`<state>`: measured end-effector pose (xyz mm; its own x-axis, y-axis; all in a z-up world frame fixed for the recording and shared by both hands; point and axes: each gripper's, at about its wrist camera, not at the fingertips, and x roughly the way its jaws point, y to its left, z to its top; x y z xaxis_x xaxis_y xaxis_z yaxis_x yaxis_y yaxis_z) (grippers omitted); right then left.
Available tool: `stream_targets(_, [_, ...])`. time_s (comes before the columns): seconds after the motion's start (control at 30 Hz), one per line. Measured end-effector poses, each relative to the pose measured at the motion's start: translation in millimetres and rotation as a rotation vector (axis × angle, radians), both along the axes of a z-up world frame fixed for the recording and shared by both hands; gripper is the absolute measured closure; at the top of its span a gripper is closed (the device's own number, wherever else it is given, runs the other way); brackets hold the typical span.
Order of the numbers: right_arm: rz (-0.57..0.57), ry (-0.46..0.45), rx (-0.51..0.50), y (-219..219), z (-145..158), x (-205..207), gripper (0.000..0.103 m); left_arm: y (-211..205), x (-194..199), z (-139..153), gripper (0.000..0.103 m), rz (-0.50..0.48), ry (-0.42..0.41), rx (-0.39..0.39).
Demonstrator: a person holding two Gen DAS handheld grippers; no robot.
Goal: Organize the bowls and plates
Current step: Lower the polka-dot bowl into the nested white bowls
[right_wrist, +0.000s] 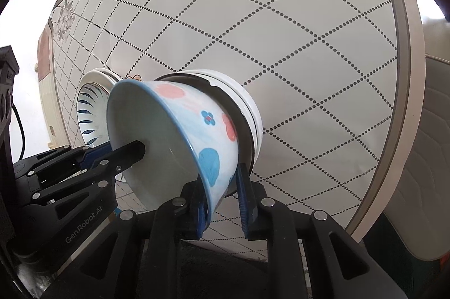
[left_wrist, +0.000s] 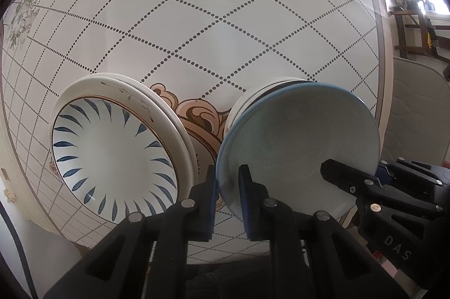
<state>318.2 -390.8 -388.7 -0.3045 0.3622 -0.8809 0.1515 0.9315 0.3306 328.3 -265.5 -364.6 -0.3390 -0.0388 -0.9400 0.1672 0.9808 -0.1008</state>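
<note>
On the round counter, white with dotted diamonds and flower prints, my left tool clenches the flowered bowl's rim; my right tool straddles it loosely. The plate stack sits at nine o'clock.

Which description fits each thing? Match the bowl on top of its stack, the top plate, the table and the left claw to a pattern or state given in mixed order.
Things:
1. bowl
2. plate
3. table
4. left claw

Descriptions:
A. dotted diamond lines
B. blue leaf strokes inside
C. pink and blue flowers outside
D. clamped on a blue rim

Pairs: 1-C, 2-B, 3-A, 4-D
</note>
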Motion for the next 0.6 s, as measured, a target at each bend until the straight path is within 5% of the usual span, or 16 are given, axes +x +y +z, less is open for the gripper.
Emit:
stream_targets(0.2, [0.020,-0.021,-0.038,-4.8,7.6,-5.3,0.092,2.8,-5.2,3.6,0.090,0.005,-0.005,-0.003])
stream_targets(0.6, [-0.167,0.043,0.106,-38.9,-8.5,-17.1,0.094,5.3,-5.6,5.6,0.090,0.014,-0.029,-0.001])
